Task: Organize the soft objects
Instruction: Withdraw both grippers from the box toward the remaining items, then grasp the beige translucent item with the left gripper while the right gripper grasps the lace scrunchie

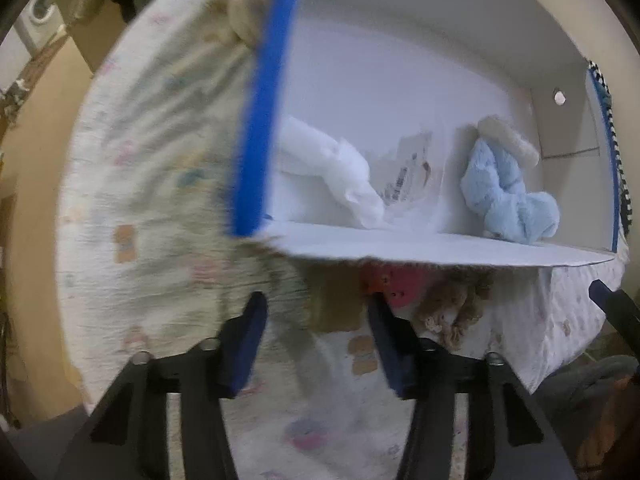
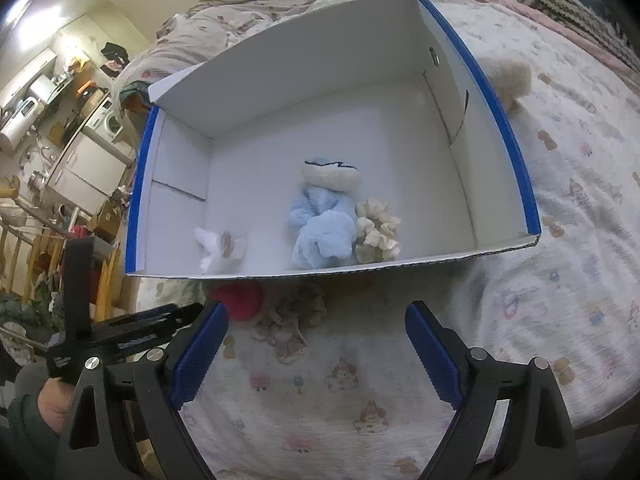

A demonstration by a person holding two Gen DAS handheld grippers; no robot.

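Both tools are spread wide and hold nothing: my left tool (image 1: 316,344) hangs low at the box's near wall, my right tool (image 2: 316,350) higher, looking down into it. Their fingers (image 2: 430,350) are flat blue pads with a fine ribbed grip. On the bed (image 2: 540,288), whose crinkled cotton sheet carries small pastel prints, sits the box (image 2: 304,72), white corrugated card with blue outer walls, open on top. Inside lie a fluffy pale-blue toy (image 2: 322,232), a cream ruffled scrunchie (image 2: 378,236) touching it, and a crumpled white piece (image 2: 218,250) well apart to the left (most of the floor is bare). Outside, pressed against the near wall, sit a red plush (image 2: 240,300) and a knobbly beige crochet piece (image 2: 296,312), touching each other, just ahead of my pads. Another cream fuzzy item (image 2: 510,76) lies beyond the box's right wall.
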